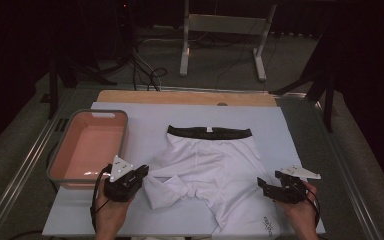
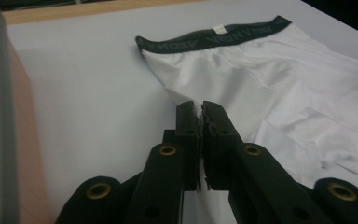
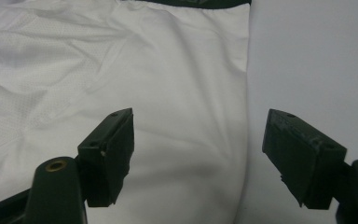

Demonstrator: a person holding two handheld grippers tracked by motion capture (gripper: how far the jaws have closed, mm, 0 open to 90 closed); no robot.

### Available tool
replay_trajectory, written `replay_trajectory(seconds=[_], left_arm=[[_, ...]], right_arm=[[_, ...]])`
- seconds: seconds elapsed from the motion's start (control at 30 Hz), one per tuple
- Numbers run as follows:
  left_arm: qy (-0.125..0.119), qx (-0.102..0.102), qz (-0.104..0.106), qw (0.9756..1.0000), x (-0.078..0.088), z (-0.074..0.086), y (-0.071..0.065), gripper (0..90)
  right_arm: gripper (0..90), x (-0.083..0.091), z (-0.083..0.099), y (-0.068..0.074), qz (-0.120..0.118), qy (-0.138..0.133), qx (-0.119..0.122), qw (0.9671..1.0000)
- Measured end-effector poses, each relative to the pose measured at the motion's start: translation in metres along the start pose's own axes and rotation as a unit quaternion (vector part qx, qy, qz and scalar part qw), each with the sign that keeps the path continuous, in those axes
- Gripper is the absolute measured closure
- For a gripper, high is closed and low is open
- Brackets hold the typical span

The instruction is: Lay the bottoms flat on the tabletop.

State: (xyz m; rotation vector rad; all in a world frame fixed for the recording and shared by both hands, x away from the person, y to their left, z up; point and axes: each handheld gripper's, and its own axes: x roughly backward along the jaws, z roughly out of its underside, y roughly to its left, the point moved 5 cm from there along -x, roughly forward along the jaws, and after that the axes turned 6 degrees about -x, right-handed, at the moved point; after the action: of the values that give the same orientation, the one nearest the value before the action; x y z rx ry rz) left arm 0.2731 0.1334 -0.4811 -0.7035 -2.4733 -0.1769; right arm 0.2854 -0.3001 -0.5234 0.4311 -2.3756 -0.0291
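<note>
**Fold just starting: left leg pinched, right side untouched**

Nearest the person: left gripper point(image 1: 139, 173) is sitting at the shorts' point(image 1: 215, 170) left leg, jaws together and clamping a thin bit of white fabric. The left gripper view is showing cloth squeezed between the pads, with the leg hem point(image 1: 162, 190) already bunching and turning over toward the middle. Reads as the first fold in progress, not finished.

Right gripper point(image 1: 266, 184) is hovering at the shorts' right edge, jaws standing wide apart, holding nothing. In the right gripper view, one jaw is hanging over the white fabric and the other over the bare mat point(image 3: 317, 56), so the garment edge is running between them. No pinch there yet.

Shorts are lying mid-mat point(image 1: 130, 125), mostly flat, right leg still spread out toward the near edge, with a small logo point(image 1: 268, 223) facing up. Waistband point(image 1: 210, 132) is lying straight on the far side, undisturbed.

Bin point(image 1: 60, 165) is sitting on the left of the mat, just beside the left gripper, with nothing in it.

My read on remaining work: finishing the left fold, folding the right side, folding lengthwise, then likely dropping the bundle in the bin. Early stage overall.
</note>
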Motion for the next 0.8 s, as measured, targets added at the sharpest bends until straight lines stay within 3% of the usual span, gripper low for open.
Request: replay_trajectory(seconds=[0.1, 0.27, 0.63, 0.7, 0.8], left_arm=[[-0.008, 0.003, 0.004, 1.0, 0.004, -0.002, -0.002, 87.1], [-0.008, -0.01, 0.015, 0.9998, 0.013, 0.0, -0.013, 87.0], [0.007, 0.006, 0.03, 0.9995, 0.02, 0.013, -0.014, 86.5], [0.014, 0.005, 0.023, 0.9996, 0.02, 0.017, -0.012, 84.9], [0.028, -0.003, -0.02, 0.9994, 0.018, 0.022, -0.003, 82.1]], right_arm=[[24.8, 0.0, 0.0, 0.0, 0.001, 0.0, -0.001, 1.0], [24.8, 0.001, 0.0, -0.001, 0.0, 0.002, -0.004, 1.0], [24.8, 0.002, -0.001, -0.002, 0.001, -0.001, -0.002, 1.0], [24.8, 0.001, -0.001, -0.001, 0.002, 0.0, -0.001, 1.0], [24.8, 0.001, -0.001, -0.001, 0.001, 0.0, -0.001, 1.0]])
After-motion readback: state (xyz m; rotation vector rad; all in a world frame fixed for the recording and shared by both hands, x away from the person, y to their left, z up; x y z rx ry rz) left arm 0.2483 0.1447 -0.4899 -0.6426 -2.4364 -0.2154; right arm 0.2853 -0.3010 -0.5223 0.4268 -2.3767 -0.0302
